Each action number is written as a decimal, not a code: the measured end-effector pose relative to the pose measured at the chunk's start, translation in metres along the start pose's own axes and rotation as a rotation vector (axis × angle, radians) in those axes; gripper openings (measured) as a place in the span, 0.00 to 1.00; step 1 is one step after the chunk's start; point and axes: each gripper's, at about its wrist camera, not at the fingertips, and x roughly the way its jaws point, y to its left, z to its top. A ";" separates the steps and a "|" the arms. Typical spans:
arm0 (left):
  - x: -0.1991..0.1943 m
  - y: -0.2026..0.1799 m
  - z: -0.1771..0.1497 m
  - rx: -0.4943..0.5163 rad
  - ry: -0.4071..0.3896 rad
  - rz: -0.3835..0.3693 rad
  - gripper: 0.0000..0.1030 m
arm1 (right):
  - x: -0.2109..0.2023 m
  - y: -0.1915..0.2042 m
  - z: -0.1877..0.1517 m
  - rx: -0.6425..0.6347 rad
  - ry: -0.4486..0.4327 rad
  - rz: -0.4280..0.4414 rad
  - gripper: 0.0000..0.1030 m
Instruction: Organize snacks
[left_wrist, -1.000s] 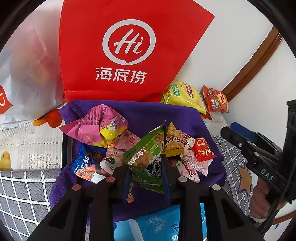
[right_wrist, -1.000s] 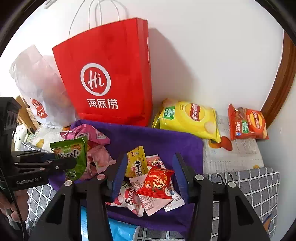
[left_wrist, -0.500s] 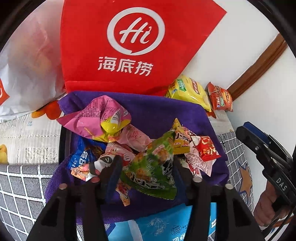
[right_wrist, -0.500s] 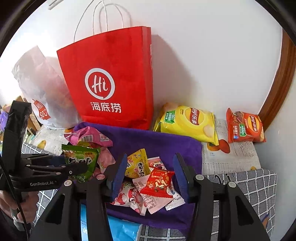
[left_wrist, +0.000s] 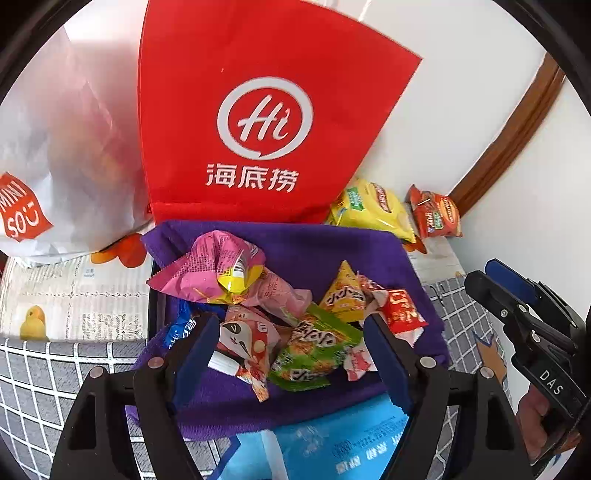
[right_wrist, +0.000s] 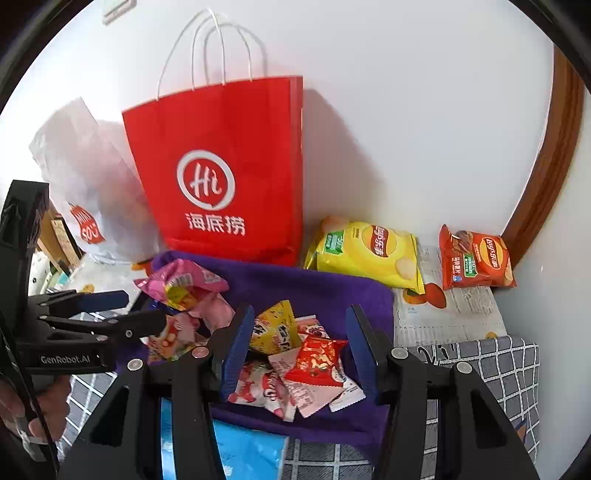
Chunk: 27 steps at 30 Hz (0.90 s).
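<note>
A heap of small snack packets lies on a purple towel (left_wrist: 332, 251) (right_wrist: 332, 288). A green packet (left_wrist: 314, 350) lies loose on the heap between the fingers of my left gripper (left_wrist: 291, 339), which is open and empty just above it. A pink packet (left_wrist: 210, 266) and a small red packet (left_wrist: 400, 314) (right_wrist: 317, 360) lie beside it. My right gripper (right_wrist: 297, 343) is open and empty, its fingers on either side of the red packet and a yellow packet (right_wrist: 275, 328).
A red paper bag (right_wrist: 225, 177) (left_wrist: 266, 122) stands against the wall behind the towel. A white plastic bag (left_wrist: 62, 147) is to its left. A yellow chip bag (right_wrist: 369, 254) and an orange-red chip bag (right_wrist: 474, 262) lie at the right. A blue packet (left_wrist: 332, 443) lies near me.
My left gripper opened and let go of the green packet, which dropped onto the heap. Both grippers drew back a little from the towel.
</note>
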 end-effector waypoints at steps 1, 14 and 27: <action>-0.004 -0.002 0.000 0.006 -0.003 0.006 0.77 | -0.006 0.001 -0.001 0.010 -0.009 -0.001 0.51; -0.089 -0.040 -0.031 0.091 -0.142 0.123 0.84 | -0.115 0.005 -0.042 0.068 -0.086 -0.095 0.63; -0.184 -0.064 -0.138 0.080 -0.225 0.052 0.96 | -0.199 0.026 -0.125 0.102 -0.063 -0.143 0.76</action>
